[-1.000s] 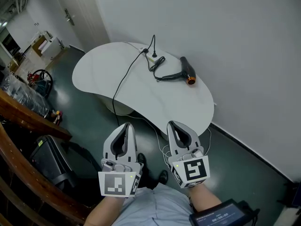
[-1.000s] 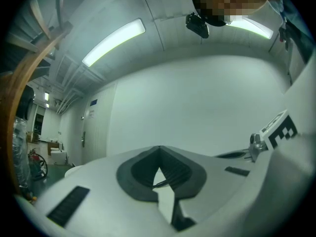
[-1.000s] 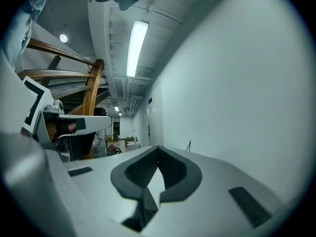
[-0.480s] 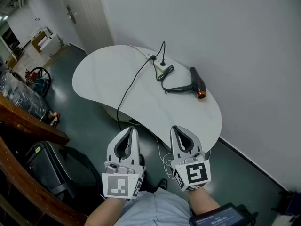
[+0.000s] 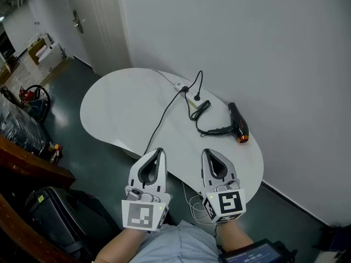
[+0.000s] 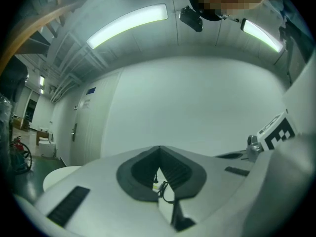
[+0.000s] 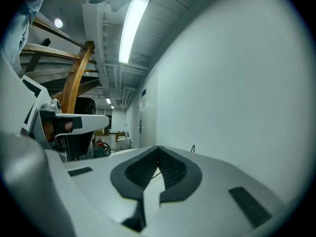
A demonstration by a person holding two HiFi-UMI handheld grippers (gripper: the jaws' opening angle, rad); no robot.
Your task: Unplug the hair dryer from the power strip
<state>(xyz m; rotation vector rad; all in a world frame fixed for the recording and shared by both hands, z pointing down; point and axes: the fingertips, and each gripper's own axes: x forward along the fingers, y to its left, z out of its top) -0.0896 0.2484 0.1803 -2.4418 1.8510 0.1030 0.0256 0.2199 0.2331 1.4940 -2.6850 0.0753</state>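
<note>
Table (image 5: 120, 108): white, at your 12 o'clock.
Left gripper (image 5: 159, 151): clenched on nothing.
Right gripper (image 5: 207, 152): clenched on nothing.
Hair dryer (image 5: 238, 124): on the table, your 1 o'clock.
Power strip (image 5: 186, 93): 12 o'clock, black plugs in it.

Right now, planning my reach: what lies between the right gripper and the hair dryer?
Head view: only bare white table between right gripper and hair dryer.

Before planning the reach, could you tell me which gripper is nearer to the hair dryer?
Right. The right gripper hangs below-left of the hair dryer in the head view; the left gripper is farther left.
</note>
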